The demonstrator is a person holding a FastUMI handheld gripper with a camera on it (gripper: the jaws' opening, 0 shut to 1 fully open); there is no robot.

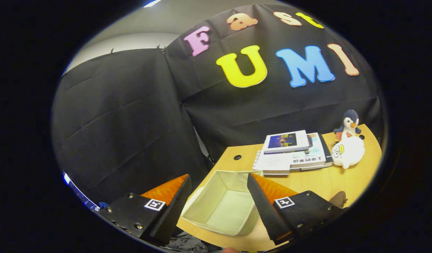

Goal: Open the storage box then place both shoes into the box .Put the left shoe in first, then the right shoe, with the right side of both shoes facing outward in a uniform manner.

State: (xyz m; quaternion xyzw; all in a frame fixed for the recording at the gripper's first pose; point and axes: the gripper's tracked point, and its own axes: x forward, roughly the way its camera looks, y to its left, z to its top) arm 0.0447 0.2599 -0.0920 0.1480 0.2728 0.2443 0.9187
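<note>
A pale fabric storage box (pixel 224 203) stands open-topped on the wooden table (pixel 317 182), near its edge. Its inside looks bare. My gripper (pixel 218 179) hovers above the box, open, with a wide gap between the two fingers and nothing held. The box shows through that gap, just ahead of and below the fingertips. The left finger (pixel 173 207) hangs over the table's edge; the right finger (pixel 263 205) overlaps the box's right wall.
A stack of books (pixel 293 151) lies beyond the box toward the back of the table. Right of them sit a white plush toy (pixel 347 151) and a small penguin toy (pixel 349 124). Black cloth walls close in behind and left.
</note>
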